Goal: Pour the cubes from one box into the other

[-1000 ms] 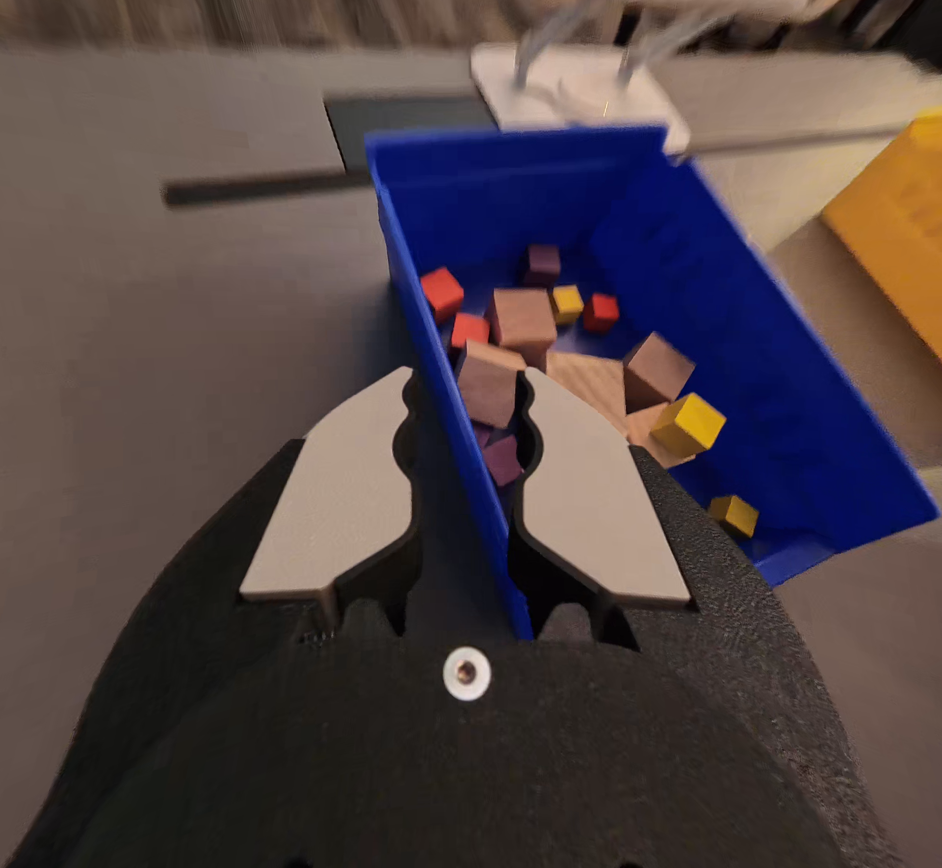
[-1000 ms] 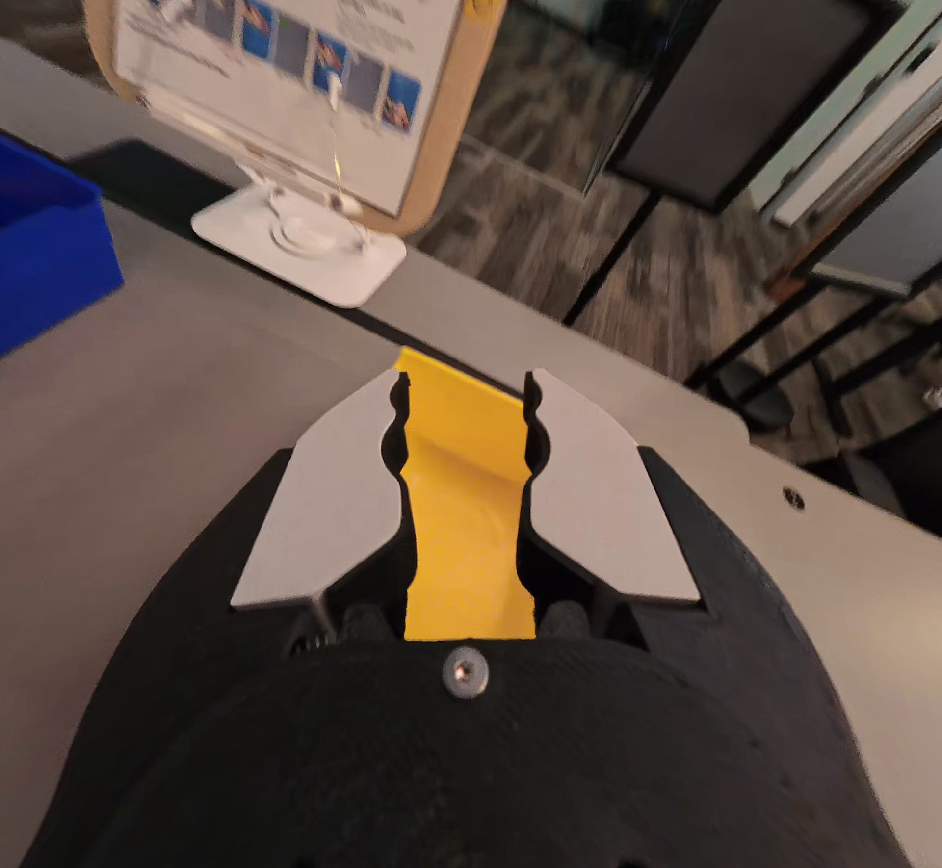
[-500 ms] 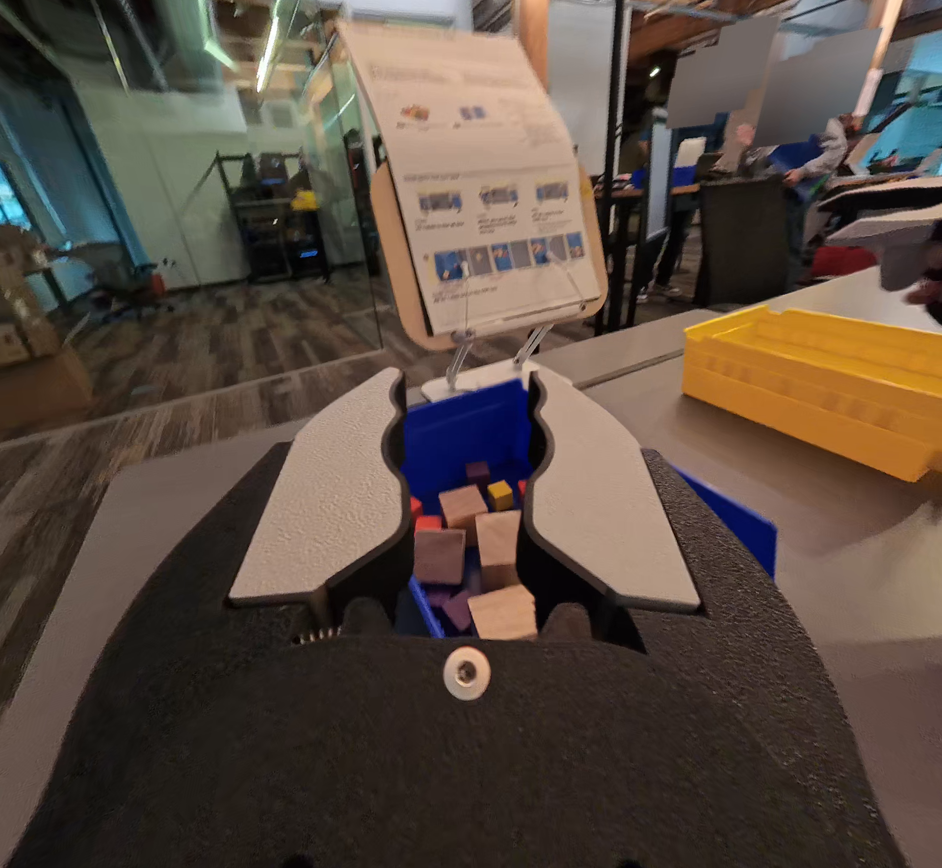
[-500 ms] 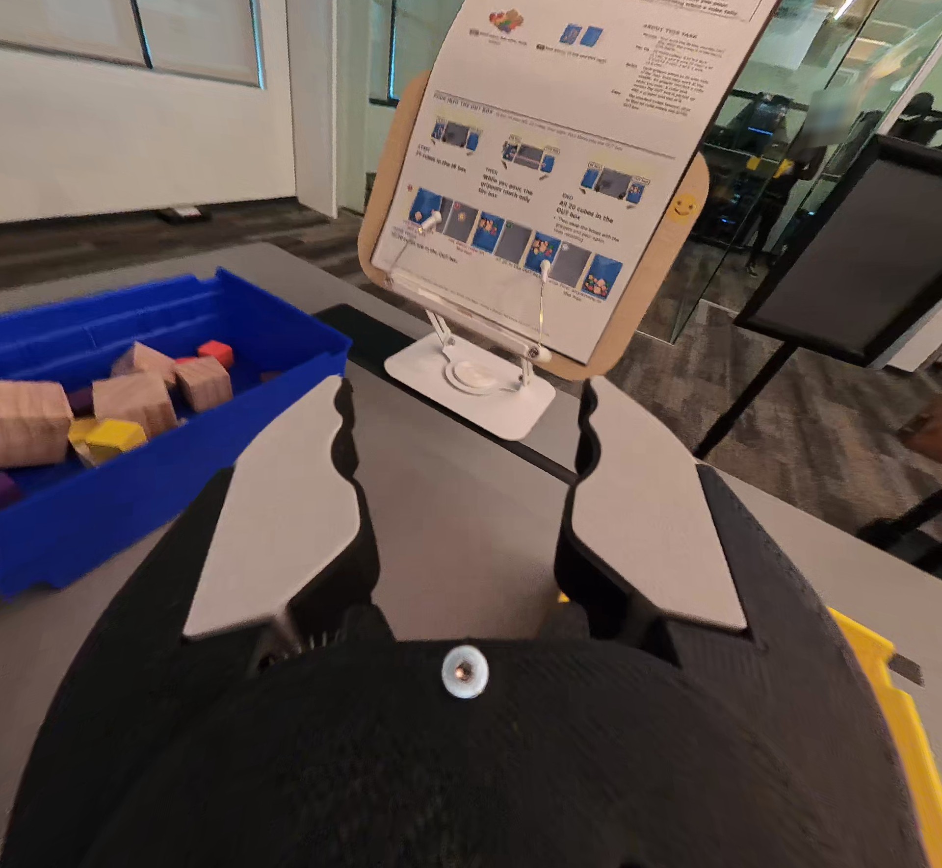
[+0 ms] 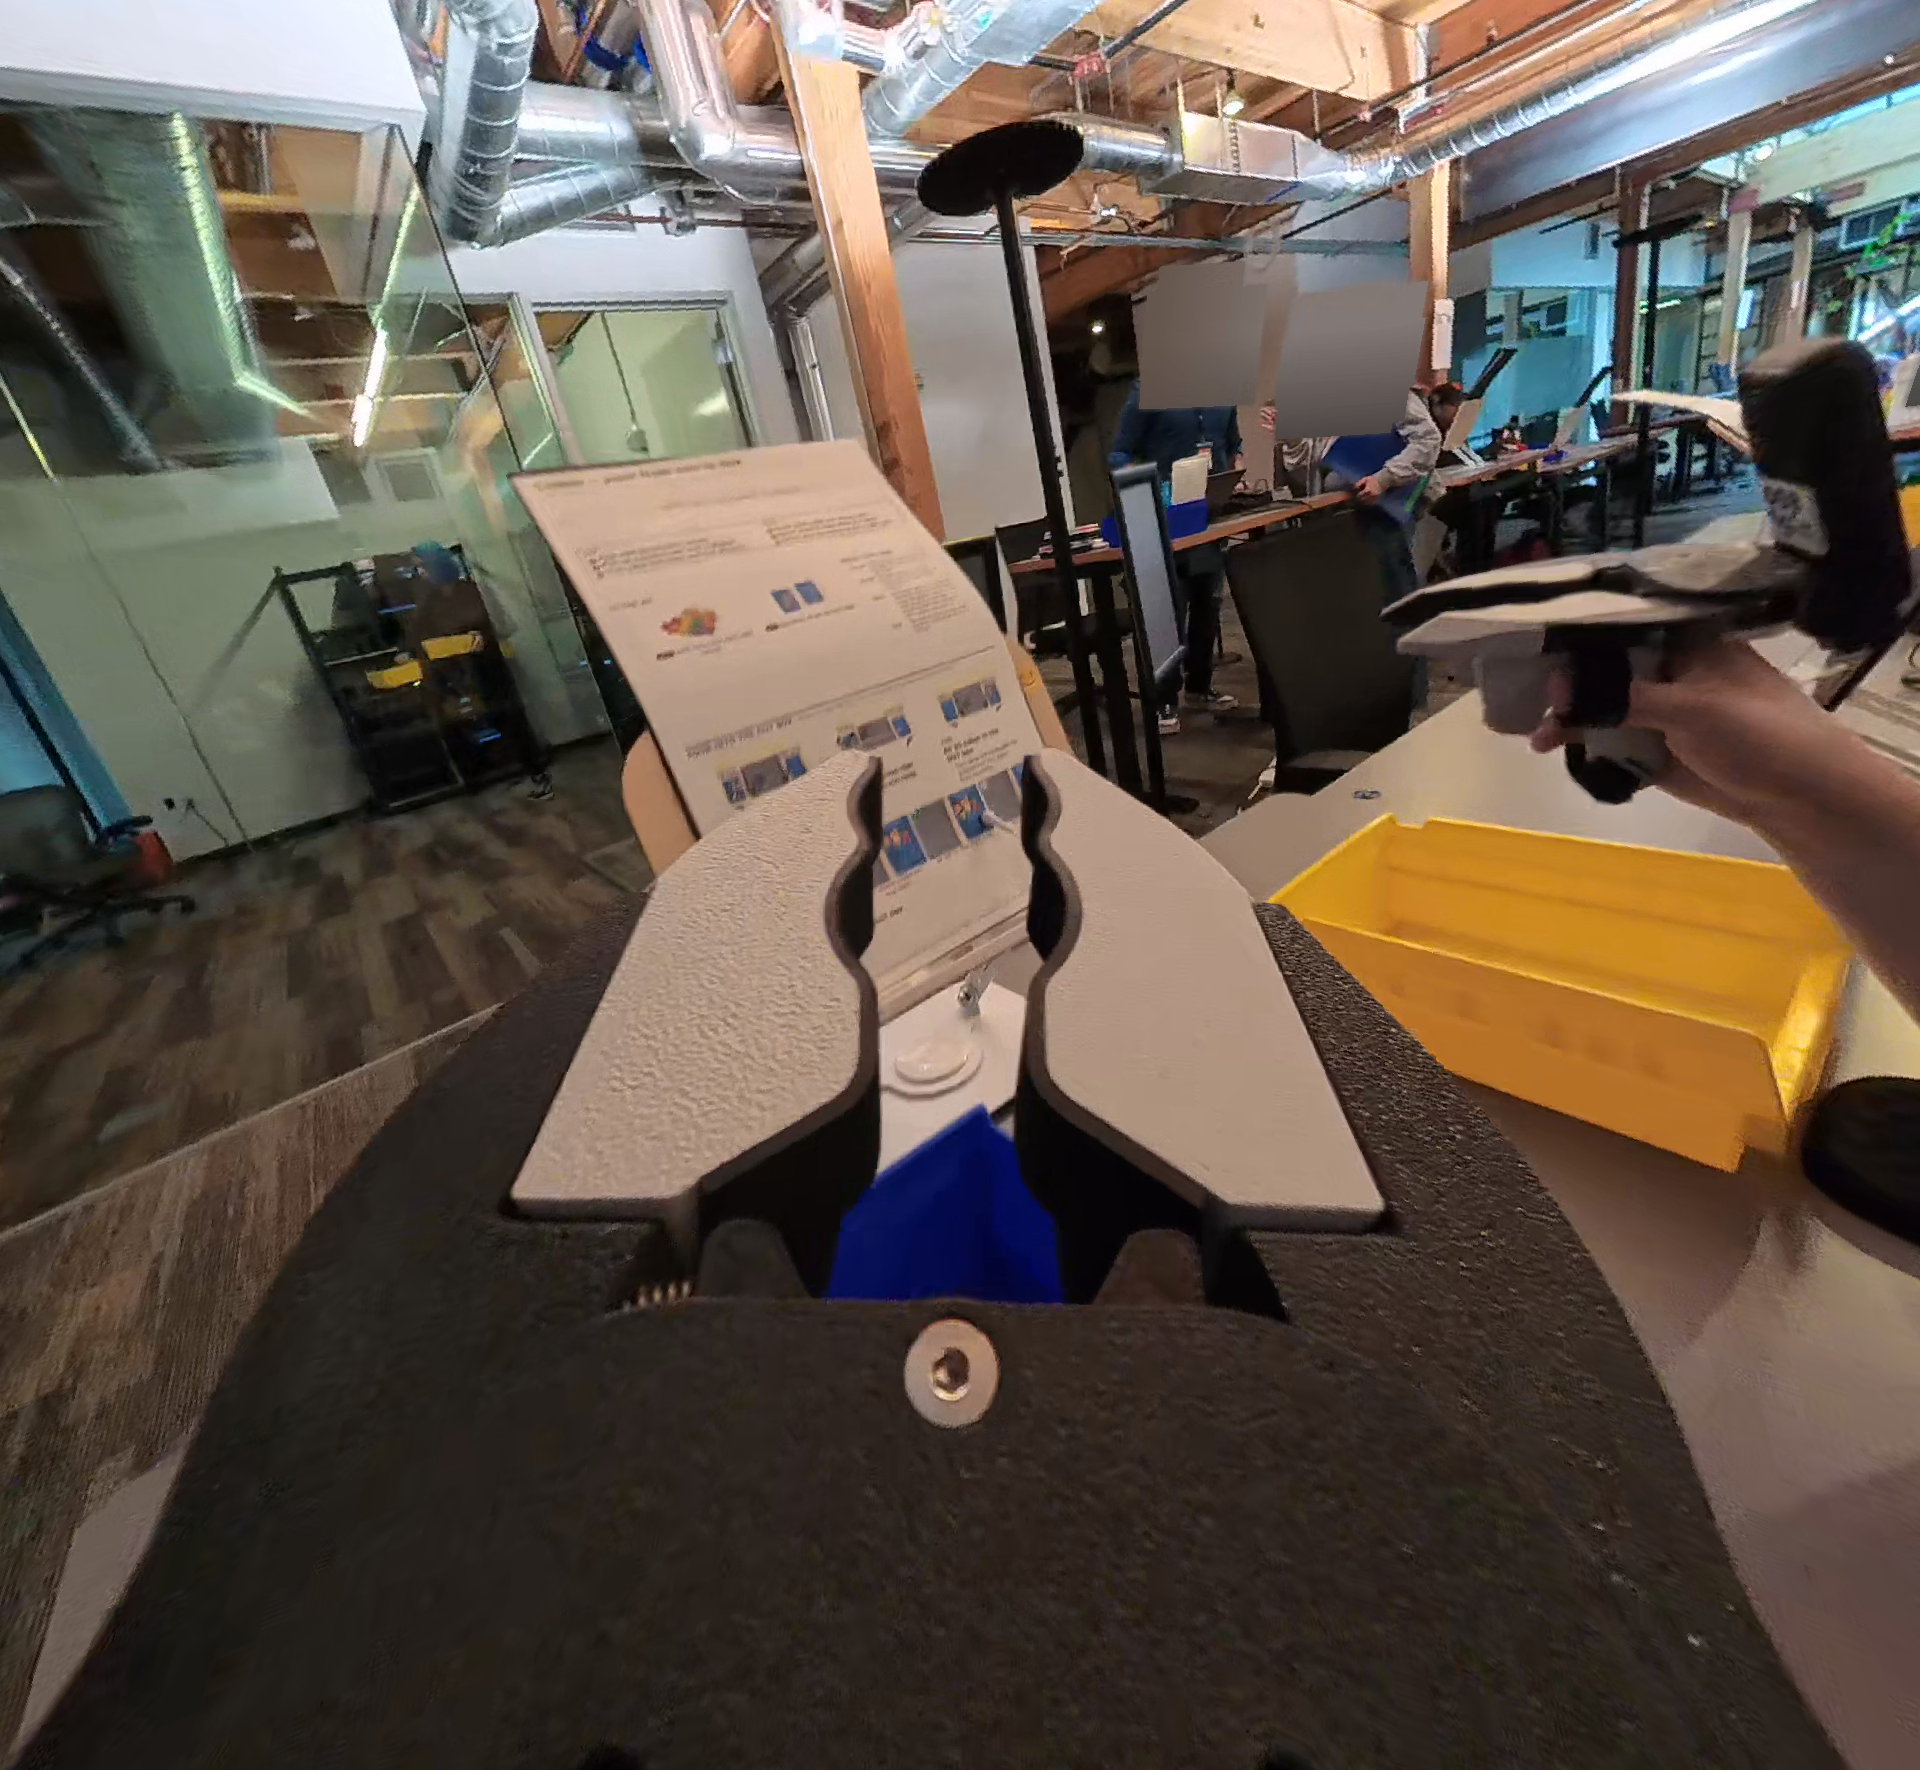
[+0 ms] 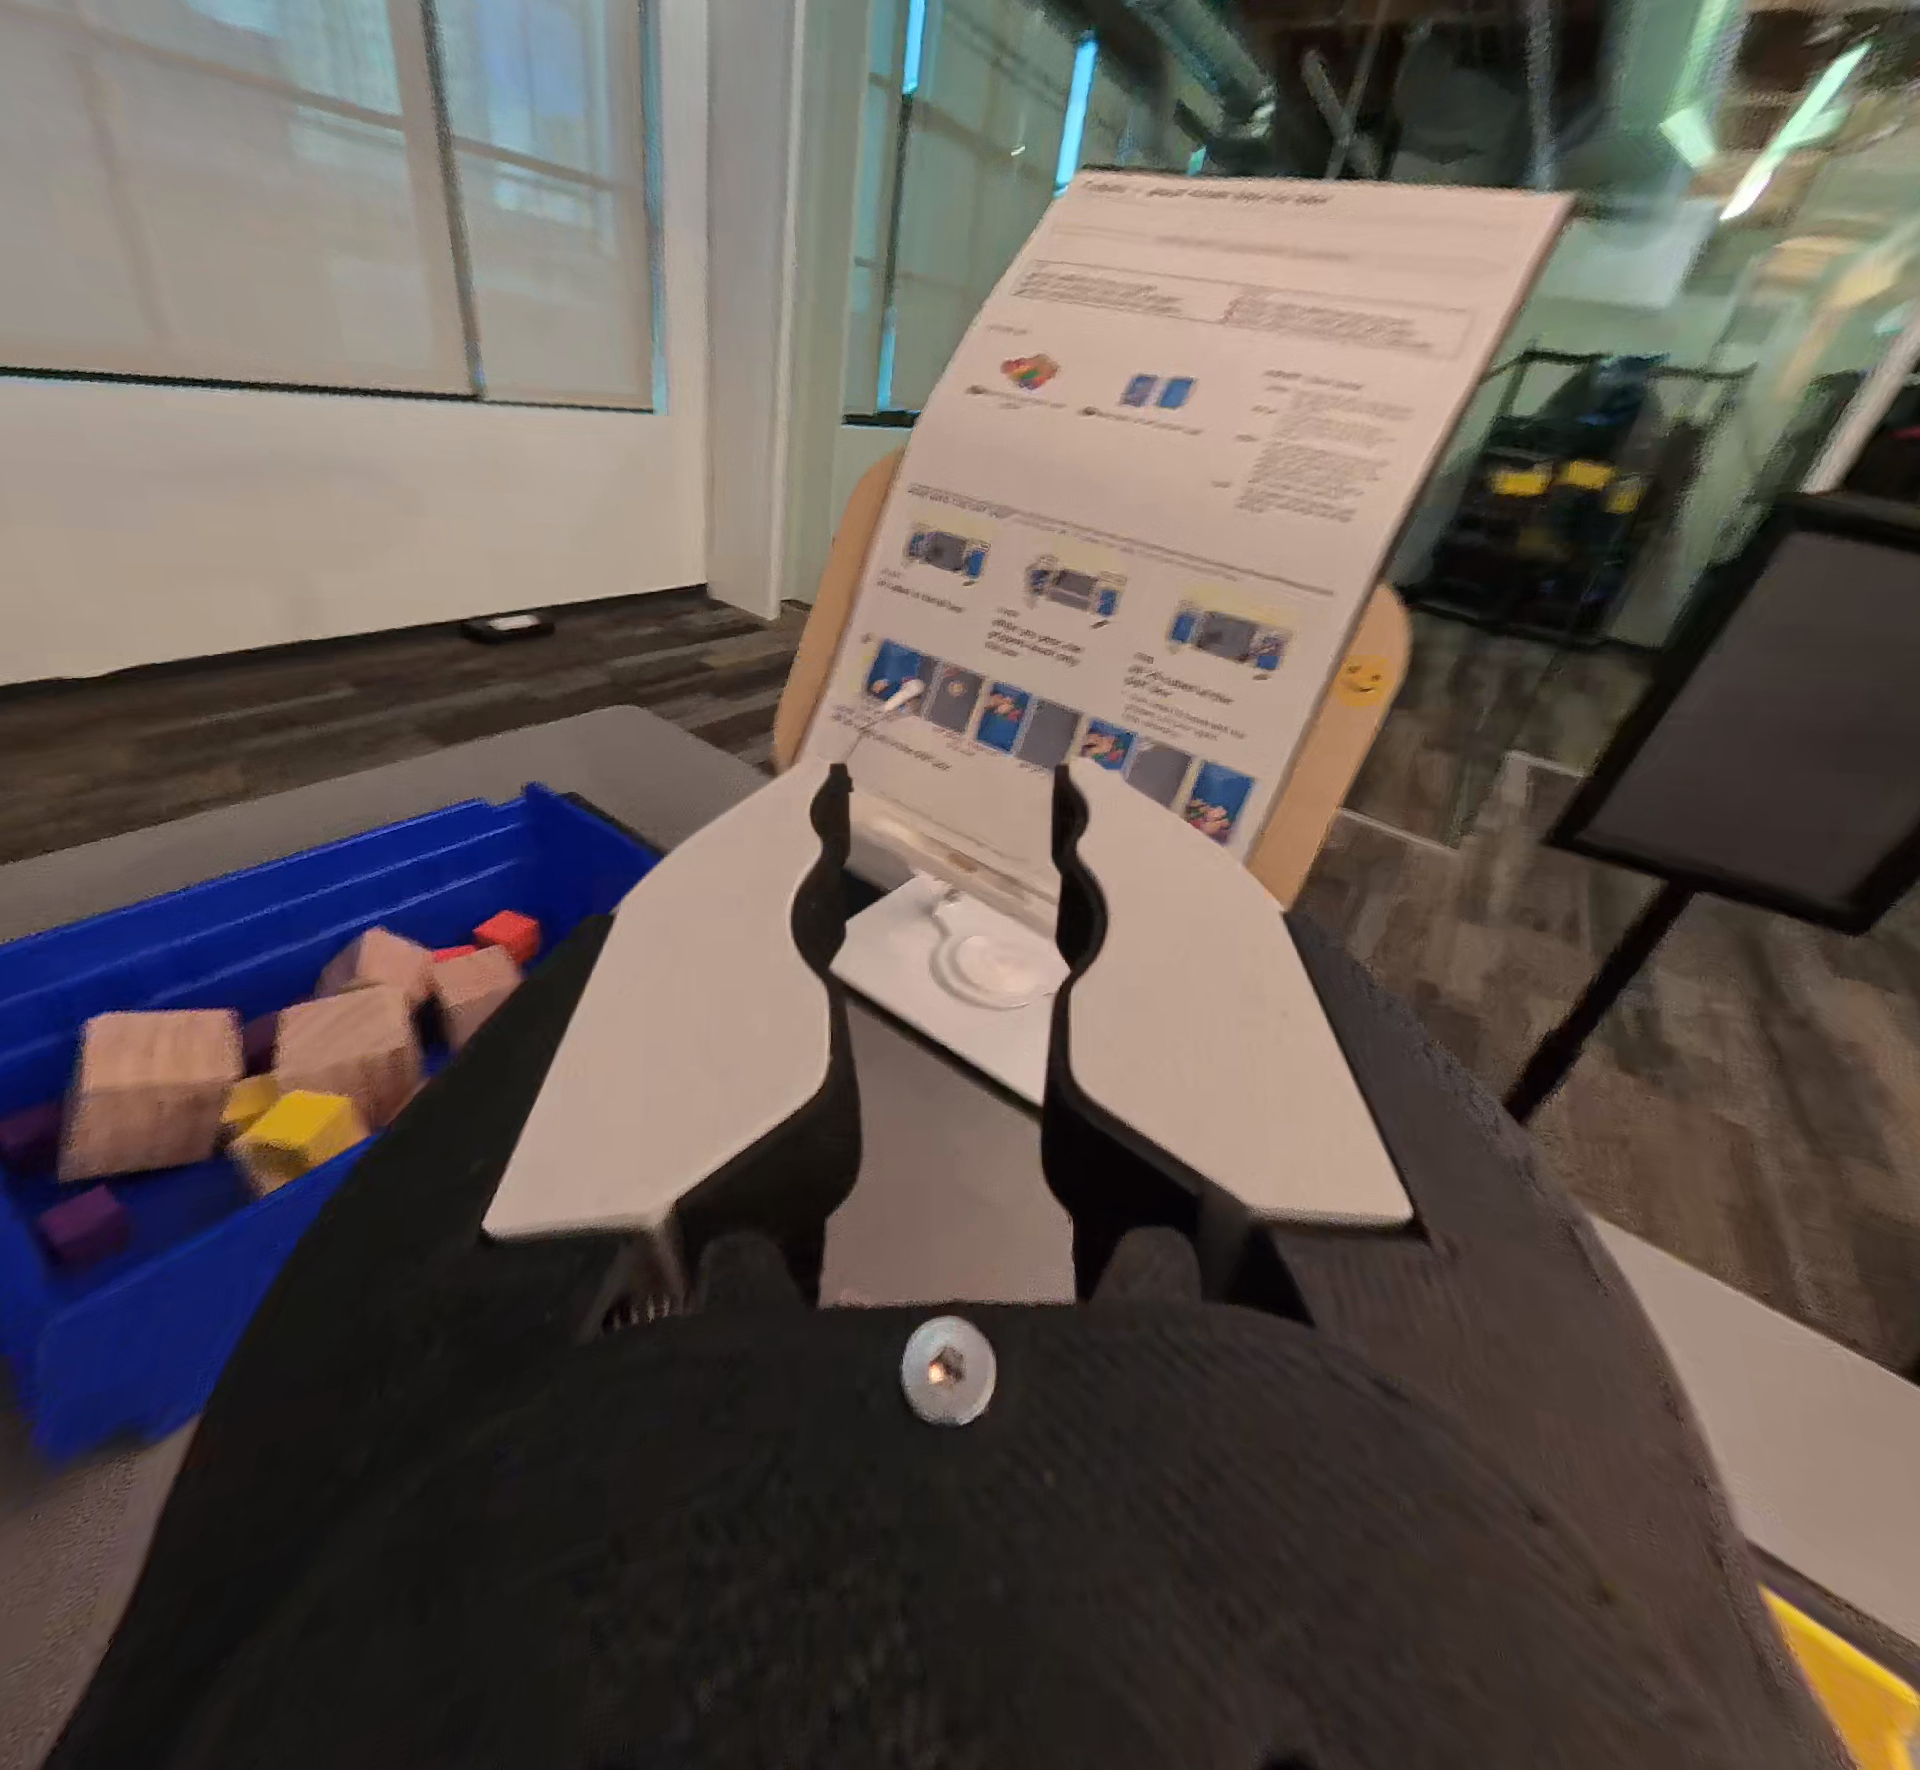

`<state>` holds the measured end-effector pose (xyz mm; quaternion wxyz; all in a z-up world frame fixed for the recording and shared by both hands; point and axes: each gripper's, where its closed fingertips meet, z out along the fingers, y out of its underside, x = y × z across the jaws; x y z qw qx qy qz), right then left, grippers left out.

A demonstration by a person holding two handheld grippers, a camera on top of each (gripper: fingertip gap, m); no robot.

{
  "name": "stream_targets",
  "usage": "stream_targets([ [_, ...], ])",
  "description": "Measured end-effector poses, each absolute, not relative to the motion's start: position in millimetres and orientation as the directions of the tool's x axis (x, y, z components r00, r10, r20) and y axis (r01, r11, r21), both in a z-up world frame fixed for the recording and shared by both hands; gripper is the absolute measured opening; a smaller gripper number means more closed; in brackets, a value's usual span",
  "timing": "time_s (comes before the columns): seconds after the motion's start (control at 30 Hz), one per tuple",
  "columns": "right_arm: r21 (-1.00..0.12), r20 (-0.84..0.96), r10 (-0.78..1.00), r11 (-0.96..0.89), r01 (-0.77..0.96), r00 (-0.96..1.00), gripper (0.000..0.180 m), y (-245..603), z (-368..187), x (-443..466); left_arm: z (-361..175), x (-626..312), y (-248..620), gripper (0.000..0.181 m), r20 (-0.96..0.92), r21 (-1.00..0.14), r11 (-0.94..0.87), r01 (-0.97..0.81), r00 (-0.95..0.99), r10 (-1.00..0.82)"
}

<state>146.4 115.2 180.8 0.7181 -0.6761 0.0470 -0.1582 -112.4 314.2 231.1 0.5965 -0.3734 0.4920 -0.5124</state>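
Left tongs [image 5: 951, 873] and right tongs [image 6: 945, 873] both hang released, gripping nothing. Beyond them lies my table [image 5: 1683, 1325]; the yellow box [image 5: 1558, 982] waits empty right of the left tongs, the blue box [image 6: 260, 899] left of the right tongs holds every cube [image 6: 151, 1086]. Pouring hasn't begun, I judge; next I must clamp the blue rim.

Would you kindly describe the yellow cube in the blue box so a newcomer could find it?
Start at the blue box on the grey table, left of the instruction sheet's stand. At its near end, beside the large pale wooden cubes, lies the yellow cube: smaller and bright yellow.
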Motion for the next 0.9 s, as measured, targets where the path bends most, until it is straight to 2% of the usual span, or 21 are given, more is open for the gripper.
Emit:
stream_targets([
  [0.07,-0.984,0.157,-0.325,0.030,0.176,0.933,0.037,114.9,180.1,153.7,238.1,-103.6,306.2,0.025,-0.205,-0.947,0.193,0.255,-0.022,-0.978],
  [0.17,-0.991,0.131,-0.285,-0.008,0.135,0.949,0.038,117.9,163.6,155.3,227.4,-92.1,299.8,0.025,-0.199,-0.951,0.186,0.248,-0.029,-0.979],
  [0.33,-0.957,0.289,-0.338,-0.138,0.256,0.896,0.039,110.8,140.2,176.5,188.7,-65.4,311.1,0.022,-0.169,-0.972,0.161,0.174,-0.031,-0.985],
  [0.43,-0.980,0.197,-0.239,-0.070,0.185,0.951,0.041,112.4,140.0,166.6,171.0,-51.5,320.0,0.022,-0.155,-0.985,0.152,0.085,-0.033,-0.987],
  [0.5,-0.995,0.088,-0.113,0.035,0.092,0.990,0.041,113.5,146.9,151.6,170.5,-46.7,323.4,0.022,-0.139,-0.986,0.137,0.094,-0.012,-0.990],
  [0.6,-0.997,-0.008,-0.004,0.081,-0.008,1.000,0.041,114.1,150.1,144.1,172.7,-40.1,316.1,0.021,-0.133,-0.984,0.128,0.122,-0.028,-0.991],
  [0.9,-0.988,0.128,-0.142,0.066,0.139,0.982,0.044,108.0,148.3,160.8,171.3,-27.0,294.0,0.023,-0.169,-0.977,0.154,0.150,-0.093,-0.981],
])
